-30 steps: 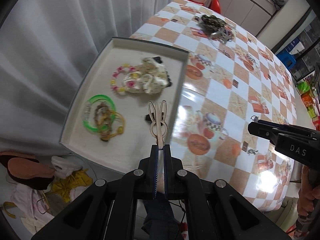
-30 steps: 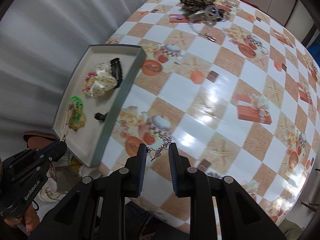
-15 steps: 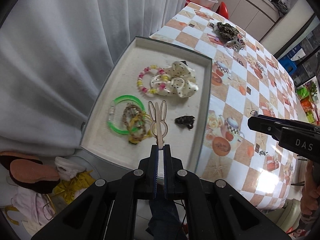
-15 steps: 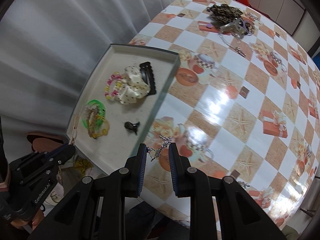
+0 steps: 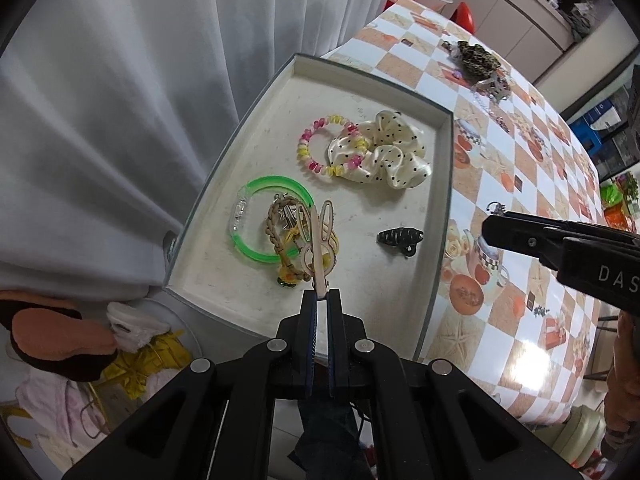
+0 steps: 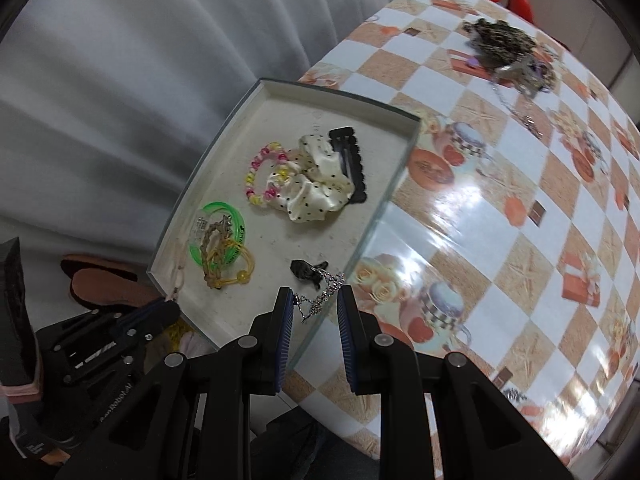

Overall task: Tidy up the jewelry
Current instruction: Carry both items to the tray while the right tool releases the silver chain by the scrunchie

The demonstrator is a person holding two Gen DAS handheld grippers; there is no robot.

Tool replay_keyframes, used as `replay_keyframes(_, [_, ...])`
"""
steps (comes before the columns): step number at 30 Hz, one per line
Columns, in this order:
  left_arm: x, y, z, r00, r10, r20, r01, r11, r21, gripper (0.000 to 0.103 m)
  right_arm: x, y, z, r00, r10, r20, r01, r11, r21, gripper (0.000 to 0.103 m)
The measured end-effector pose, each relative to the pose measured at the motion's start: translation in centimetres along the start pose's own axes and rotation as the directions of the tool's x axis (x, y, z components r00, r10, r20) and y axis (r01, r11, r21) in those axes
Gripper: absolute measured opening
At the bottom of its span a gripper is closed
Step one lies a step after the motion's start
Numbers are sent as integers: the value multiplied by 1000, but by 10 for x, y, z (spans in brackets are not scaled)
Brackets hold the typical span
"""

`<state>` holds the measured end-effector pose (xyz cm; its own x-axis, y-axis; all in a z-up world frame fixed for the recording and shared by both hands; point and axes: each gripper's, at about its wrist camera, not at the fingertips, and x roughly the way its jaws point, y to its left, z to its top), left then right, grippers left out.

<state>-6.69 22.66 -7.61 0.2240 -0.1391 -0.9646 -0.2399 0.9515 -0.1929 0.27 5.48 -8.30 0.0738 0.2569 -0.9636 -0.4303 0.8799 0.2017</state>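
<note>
The left gripper (image 5: 319, 308) has its jaws closed on a flat pale-pink hair clip (image 5: 318, 246) cut in the outline of a rabbit, its 2 long ears pointing away from the fingers; the clip hangs over the near half of a shallow grey tray (image 5: 442, 216) that sits at the table's (image 5: 516, 184) curtain-side edge. The right gripper (image 6: 313, 312) has its jaws set narrowly apart with a small silver rhinestone piece (image 6: 322, 300) pinched between the blue pads, above the tray's near right rim. In the tray lie a green bangle (image 5: 266, 216) with a braided tan cord (image 5: 280, 236) and a yellow elastic across it near the left wall, a pink-and-yellow coil tie (image 5: 326, 146) touching a cream polka-dot scrunchie (image 5: 384, 152) toward the far end, and a small dark claw clip (image 5: 400, 237) near the right wall. The right wrist view shows a long black scalloped clip (image 6: 349, 162) lying against the scrunchie's far side, which the left wrist view hides almost wholly. The left wrist view shows the rabbit clip's whole shape, while the right wrist view catches only a thin sliver of it. Both show a dark tangled pile of jewelry (image 6: 504, 46) at the table's far edge.
</note>
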Motion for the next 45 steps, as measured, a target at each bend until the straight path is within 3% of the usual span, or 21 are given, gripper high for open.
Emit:
replay_keyframes(11, [28, -15, 10, 999, 4, -42, -8, 996, -86, 9, 31, 0, 31, 994, 44, -102, -54, 994, -93, 24])
replay_keyframes(26, [58, -23, 11, 996, 31, -87, -41, 992, -121, 9, 61, -10, 52, 981, 96, -170, -115, 987, -108, 24])
replay_keyframes(45, [93, -25, 25, 989, 115, -97, -125, 987, -100, 9, 97, -19, 71, 982, 36, -185, -60, 991, -122, 24])
